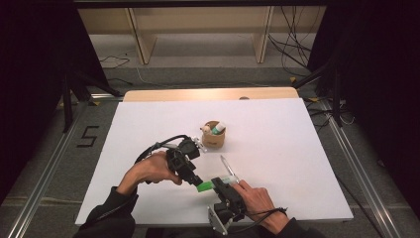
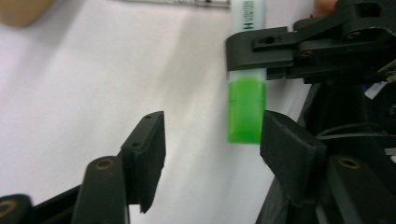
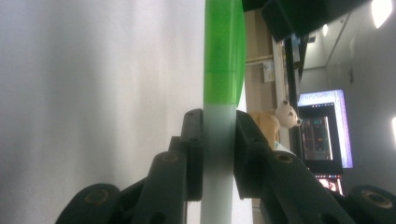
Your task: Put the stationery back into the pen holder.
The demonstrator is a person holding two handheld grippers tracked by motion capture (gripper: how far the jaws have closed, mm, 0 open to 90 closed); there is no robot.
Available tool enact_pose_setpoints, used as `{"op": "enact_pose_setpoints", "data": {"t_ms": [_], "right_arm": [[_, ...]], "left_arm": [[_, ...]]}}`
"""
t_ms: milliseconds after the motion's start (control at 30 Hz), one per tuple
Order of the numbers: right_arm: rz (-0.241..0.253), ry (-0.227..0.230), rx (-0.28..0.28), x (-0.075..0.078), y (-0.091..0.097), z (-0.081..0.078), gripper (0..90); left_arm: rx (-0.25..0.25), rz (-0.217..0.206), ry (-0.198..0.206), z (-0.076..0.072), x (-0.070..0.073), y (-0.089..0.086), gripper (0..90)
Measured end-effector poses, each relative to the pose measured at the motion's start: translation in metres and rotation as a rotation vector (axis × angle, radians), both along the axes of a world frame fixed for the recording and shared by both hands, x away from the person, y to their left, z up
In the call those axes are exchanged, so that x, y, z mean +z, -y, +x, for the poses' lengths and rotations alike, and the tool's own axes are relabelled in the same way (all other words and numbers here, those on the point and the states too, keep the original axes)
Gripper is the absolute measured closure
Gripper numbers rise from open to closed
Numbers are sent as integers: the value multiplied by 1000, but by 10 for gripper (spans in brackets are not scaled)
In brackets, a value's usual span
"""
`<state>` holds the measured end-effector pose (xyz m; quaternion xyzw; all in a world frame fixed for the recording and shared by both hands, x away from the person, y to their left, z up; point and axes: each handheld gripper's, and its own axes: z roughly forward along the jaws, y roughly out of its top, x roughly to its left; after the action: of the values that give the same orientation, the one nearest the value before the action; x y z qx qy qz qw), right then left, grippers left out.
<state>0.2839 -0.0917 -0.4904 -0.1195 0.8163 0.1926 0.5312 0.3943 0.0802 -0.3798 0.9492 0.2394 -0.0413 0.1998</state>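
The right gripper [image 1: 222, 184] is clamping its two black jaws on the pale barrel of a white highlighter with a translucent green cap [image 1: 207, 186], holding it just above the white sheet [image 1: 297, 148] near the middle of the sheet's near edge. In the right gripper view the jaws are pressing flat against both sides of the barrel [image 3: 217, 154], just below the seam where the green cap begins. The left gripper [image 1: 195, 179] is standing wide open and holding nothing; in the left gripper view one finger [image 2: 289, 144] is sitting just beside the cap [image 2: 246, 109], while the other is hanging well off to the far side.

The step in hand looks like uncapping — the left jaws need to centre on the green cap, close on it, and pull straight along the pen's axis while the right gripper is holding firm.

The high view is showing what the gripper views are not: a small round tan cup [image 1: 214, 138] with a marker standing in it, toward the sheet's centre, and a slim silver pen [image 1: 228, 168] lying just beyond the right gripper. The left gripper view is giving the cap's offset between the open jaws — something the high view is blurring.
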Motion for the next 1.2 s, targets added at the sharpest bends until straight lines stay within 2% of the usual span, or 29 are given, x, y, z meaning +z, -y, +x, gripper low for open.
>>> {"op": "enact_pose_setpoints", "data": {"t_ms": [133,233,300,333,433,567,633,733,867,933,1033,1200], "right_arm": [[17,-17,-12,3,4,2,769],[75,-59,-26,7,8,3,770],[120,-90,-36,13,12,5,769],[152,-111,-47,15,14,6,769],[234,-168,-69,25,23,12,769],[376,-268,-120,36,33,22,769],[456,-322,-134,42,37,26,769],[556,-409,-154,50,42,33,769],[714,-535,-179,60,50,45,769],[788,-588,-192,65,54,52,769],[890,-646,-218,71,60,63,769],[1057,-720,-267,78,70,85,769]], "left_arm": [[44,-49,25,3,2,-7,362],[77,-90,65,4,3,-13,338],[110,-140,96,4,3,-19,326],[135,-186,109,3,4,-23,322],[180,-271,146,0,2,-32,313],[249,-366,202,-3,-2,-48,285],[284,-419,248,-8,-5,-55,280],[322,-467,303,-15,-9,-64,263],[364,-521,360,-24,-12,-72,253],[377,-532,397,-28,-13,-75,249],[395,-555,435,-32,-16,-79,247],[405,-553,504,-41,-21,-85,239]]}}
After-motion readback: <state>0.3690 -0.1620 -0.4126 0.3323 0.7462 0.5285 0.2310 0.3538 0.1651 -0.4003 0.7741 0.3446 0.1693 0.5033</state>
